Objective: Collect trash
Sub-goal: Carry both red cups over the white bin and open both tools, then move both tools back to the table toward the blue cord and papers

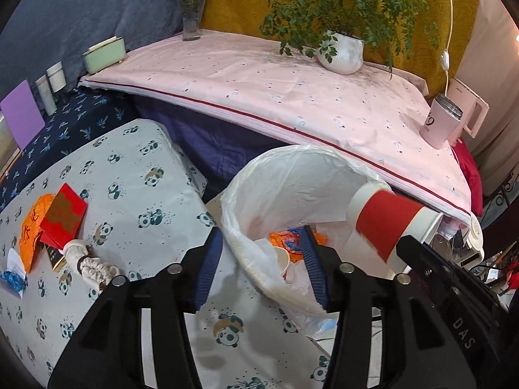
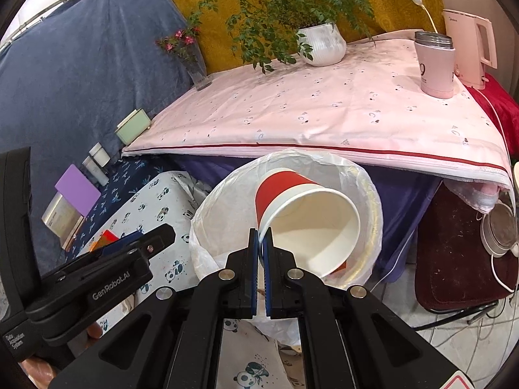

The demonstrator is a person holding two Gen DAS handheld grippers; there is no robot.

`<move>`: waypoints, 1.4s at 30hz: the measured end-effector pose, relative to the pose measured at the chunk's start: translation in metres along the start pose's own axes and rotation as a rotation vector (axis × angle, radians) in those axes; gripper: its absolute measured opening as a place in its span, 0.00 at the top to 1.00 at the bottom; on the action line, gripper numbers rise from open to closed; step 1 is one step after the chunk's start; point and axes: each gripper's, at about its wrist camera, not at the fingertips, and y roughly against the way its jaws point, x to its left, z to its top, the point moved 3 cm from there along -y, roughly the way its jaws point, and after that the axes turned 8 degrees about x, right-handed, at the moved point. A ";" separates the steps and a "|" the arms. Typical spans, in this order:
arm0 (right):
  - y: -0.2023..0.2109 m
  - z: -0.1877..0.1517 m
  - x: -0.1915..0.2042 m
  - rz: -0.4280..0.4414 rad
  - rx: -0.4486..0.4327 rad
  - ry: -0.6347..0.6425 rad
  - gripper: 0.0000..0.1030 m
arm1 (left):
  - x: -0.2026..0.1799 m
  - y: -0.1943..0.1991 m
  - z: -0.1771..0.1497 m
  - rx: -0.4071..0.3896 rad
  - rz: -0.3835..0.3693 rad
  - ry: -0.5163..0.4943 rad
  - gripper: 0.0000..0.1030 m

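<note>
My right gripper [image 2: 260, 243] is shut on the rim of a red-and-white paper cup [image 2: 308, 220]. The cup is tilted on its side over the mouth of a bin lined with a white plastic bag [image 2: 366, 194]. From the left wrist view the same cup [image 1: 389, 223] hangs at the bin's right rim, with the right gripper [image 1: 408, 246] behind it. My left gripper [image 1: 259, 259] is open over the bin's near rim [image 1: 246, 249], gripping nothing. An orange wrapper [image 1: 288, 240] and another paper cup [image 1: 282, 259] lie inside the bin. The left gripper [image 2: 142, 243] also shows in the right wrist view, left of the bin.
On the panda-print table [image 1: 146, 201] lie an orange wrapper [image 1: 30, 230], a red packet [image 1: 65, 217], a crumpled white cloth [image 1: 87, 262] and a blue-white wrapper [image 1: 13, 275]. Behind the bin, a pink-covered table [image 1: 259, 90] carries a potted plant [image 1: 343, 52], a vase [image 1: 193, 16] and a pink tumbler [image 1: 439, 123].
</note>
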 end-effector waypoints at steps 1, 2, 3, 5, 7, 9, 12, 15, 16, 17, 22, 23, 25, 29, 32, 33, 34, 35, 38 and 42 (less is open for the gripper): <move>-0.001 0.000 0.002 -0.001 -0.002 0.003 0.91 | 0.003 0.001 0.000 -0.004 0.003 0.006 0.49; -0.002 0.001 0.004 -0.005 -0.005 0.009 0.90 | 0.006 0.002 -0.001 -0.008 0.005 0.013 0.49; -0.003 0.001 0.007 -0.009 -0.006 0.017 0.89 | 0.008 0.003 -0.002 -0.009 0.005 0.015 0.49; -0.004 0.002 0.012 -0.013 -0.006 0.025 0.89 | 0.012 0.005 -0.004 -0.010 0.013 0.020 0.48; -0.003 0.002 0.015 -0.006 -0.008 0.027 0.89 | 0.018 0.007 -0.006 -0.013 0.020 0.029 0.45; -0.001 0.001 0.019 -0.004 -0.010 0.033 0.89 | 0.025 0.008 -0.009 -0.012 0.023 0.044 0.43; 0.001 0.000 0.027 -0.006 -0.013 0.046 0.89 | 0.034 0.011 -0.013 -0.006 0.023 0.065 0.43; 0.005 -0.001 0.032 -0.001 -0.014 0.050 0.89 | 0.044 0.016 -0.018 -0.007 0.027 0.085 0.42; 0.007 -0.001 0.034 0.001 -0.015 0.053 0.89 | 0.047 0.018 -0.020 -0.009 0.027 0.092 0.42; 0.009 -0.002 0.037 0.002 -0.016 0.058 0.89 | 0.050 0.020 -0.022 -0.011 0.029 0.099 0.42; 0.018 -0.009 0.058 0.014 -0.022 0.097 0.78 | 0.072 0.035 -0.032 -0.028 0.045 0.150 0.36; 0.020 -0.011 0.064 0.017 -0.022 0.106 0.77 | 0.076 0.038 -0.034 -0.030 0.048 0.158 0.35; 0.022 -0.014 0.075 0.023 -0.021 0.123 0.76 | 0.087 0.044 -0.039 -0.033 0.059 0.180 0.33; 0.026 -0.020 0.097 0.042 -0.019 0.154 0.71 | 0.115 0.059 -0.050 -0.050 0.083 0.239 0.29; 0.026 -0.026 0.115 0.053 -0.013 0.184 0.68 | 0.135 0.070 -0.057 -0.070 0.110 0.282 0.23; 0.027 -0.028 0.119 0.055 -0.011 0.192 0.67 | 0.143 0.073 -0.060 -0.077 0.124 0.298 0.21; 0.026 -0.031 0.126 0.059 -0.008 0.204 0.66 | 0.152 0.077 -0.064 -0.081 0.138 0.316 0.18; 0.026 -0.033 0.131 0.063 -0.004 0.212 0.66 | 0.160 0.080 -0.067 -0.082 0.146 0.331 0.17; 0.023 -0.040 0.149 0.078 0.010 0.236 0.65 | 0.182 0.085 -0.076 -0.077 0.168 0.377 0.17; 0.015 -0.053 0.174 0.099 0.038 0.272 0.65 | 0.215 0.094 -0.092 -0.077 0.214 0.445 0.15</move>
